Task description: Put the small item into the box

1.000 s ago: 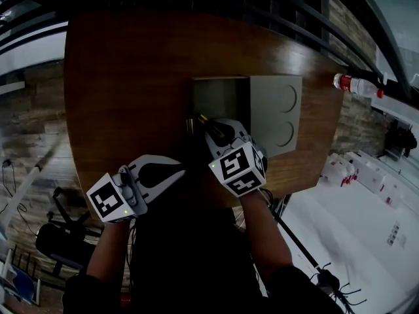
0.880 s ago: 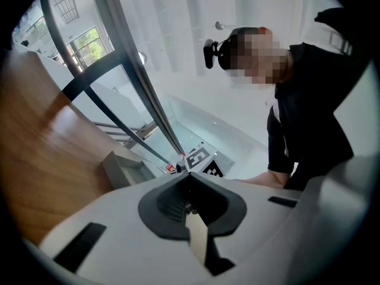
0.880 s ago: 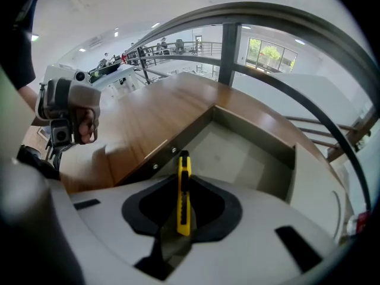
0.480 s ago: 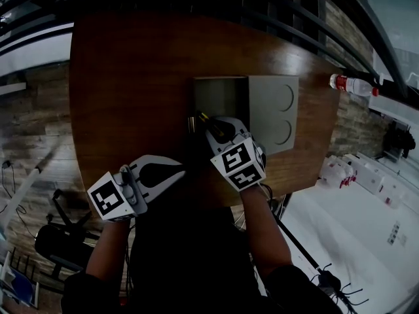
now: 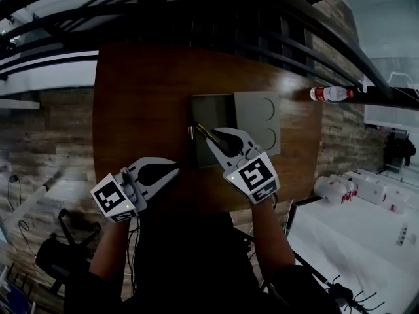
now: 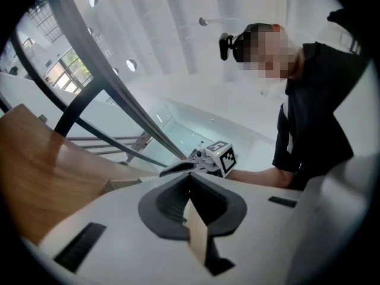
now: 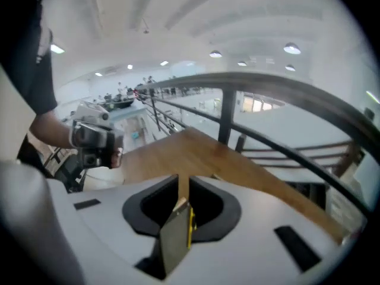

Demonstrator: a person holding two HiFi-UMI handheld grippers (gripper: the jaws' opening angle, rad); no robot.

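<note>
An open grey box (image 5: pixel 212 112) lies in the middle of the brown table (image 5: pixel 144 103), its lid (image 5: pixel 259 122) folded out to the right. My right gripper (image 5: pixel 211 135) hovers over the box's near left part, shut on a small thin item (image 5: pixel 201 130) with a yellow edge. In the right gripper view the small item (image 7: pixel 177 235) stands clamped between the jaws of the right gripper (image 7: pixel 183 190). My left gripper (image 5: pixel 169 171) rests near the table's front edge, left of the box. In its own view the left gripper (image 6: pixel 191 187) is shut with nothing in it.
A plastic bottle with a red cap (image 5: pixel 330 93) lies at the table's far right edge. Dark railing bars (image 5: pixel 281 25) run behind the table. A white counter (image 5: pixel 366 241) and a lower floor lie to the right.
The head camera has pulled back and shifted, so the table looks smaller. My right gripper still holds the item over the box's near left part. The left gripper has barely moved.
</note>
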